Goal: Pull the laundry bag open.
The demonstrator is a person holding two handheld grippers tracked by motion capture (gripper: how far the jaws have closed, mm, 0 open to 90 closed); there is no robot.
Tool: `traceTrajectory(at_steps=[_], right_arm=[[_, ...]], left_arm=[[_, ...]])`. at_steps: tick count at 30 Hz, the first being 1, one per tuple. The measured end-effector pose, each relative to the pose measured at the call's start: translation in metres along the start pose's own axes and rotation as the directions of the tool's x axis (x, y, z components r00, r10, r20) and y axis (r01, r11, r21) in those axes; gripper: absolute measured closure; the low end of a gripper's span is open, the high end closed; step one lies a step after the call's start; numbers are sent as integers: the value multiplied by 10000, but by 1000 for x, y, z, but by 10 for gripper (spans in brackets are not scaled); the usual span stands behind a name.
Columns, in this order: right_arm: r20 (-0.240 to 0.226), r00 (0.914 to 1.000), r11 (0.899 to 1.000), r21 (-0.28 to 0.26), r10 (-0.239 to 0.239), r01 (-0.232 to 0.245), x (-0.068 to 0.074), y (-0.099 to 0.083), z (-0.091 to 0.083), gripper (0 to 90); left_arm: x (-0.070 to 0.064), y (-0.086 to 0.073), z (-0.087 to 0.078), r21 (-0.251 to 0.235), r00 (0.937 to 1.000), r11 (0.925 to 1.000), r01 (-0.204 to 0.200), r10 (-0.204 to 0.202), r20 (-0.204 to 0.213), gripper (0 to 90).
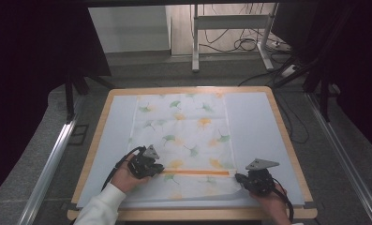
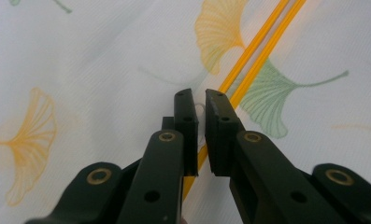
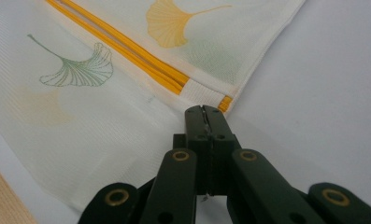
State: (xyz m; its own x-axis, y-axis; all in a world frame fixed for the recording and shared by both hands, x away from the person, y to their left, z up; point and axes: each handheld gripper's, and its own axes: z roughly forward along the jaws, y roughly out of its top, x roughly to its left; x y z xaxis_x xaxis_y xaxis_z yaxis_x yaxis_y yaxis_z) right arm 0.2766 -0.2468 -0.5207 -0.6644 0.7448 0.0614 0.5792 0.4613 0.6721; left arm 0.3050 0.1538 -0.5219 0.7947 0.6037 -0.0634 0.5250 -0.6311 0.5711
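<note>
A white mesh bag [image 1: 181,126] printed with green and yellow ginkgo leaves lies flat on the mat. An orange zipper [image 1: 197,172] runs across its near part. My left gripper [image 1: 161,168] sits at the zipper's left end. In the left gripper view its jaws [image 2: 200,100] stand a narrow gap apart over the zipper [image 2: 255,46], with a small pale pull loop between the tips. My right gripper [image 1: 238,177] is at the zipper's right end. In the right gripper view it [image 3: 204,112] is shut on the bag's edge, just below the white end tab of the zipper [image 3: 127,51].
The bag rests on a pale mat [image 1: 254,122] that covers a wooden table [image 1: 286,136]. Bare mat lies to the left and right of the bag. Beyond the table are grey floor, a metal frame [image 1: 230,21] and cables.
</note>
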Motion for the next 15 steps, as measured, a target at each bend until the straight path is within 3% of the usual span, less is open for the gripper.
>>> traceTrajectory(at_steps=[15], right_arm=[[6, 10000, 10000, -15, 8, -8, 0, 0, 0, 899]], left_arm=[[15, -20, -13, -67, 9981, 9987, 500, -503, -353, 847]])
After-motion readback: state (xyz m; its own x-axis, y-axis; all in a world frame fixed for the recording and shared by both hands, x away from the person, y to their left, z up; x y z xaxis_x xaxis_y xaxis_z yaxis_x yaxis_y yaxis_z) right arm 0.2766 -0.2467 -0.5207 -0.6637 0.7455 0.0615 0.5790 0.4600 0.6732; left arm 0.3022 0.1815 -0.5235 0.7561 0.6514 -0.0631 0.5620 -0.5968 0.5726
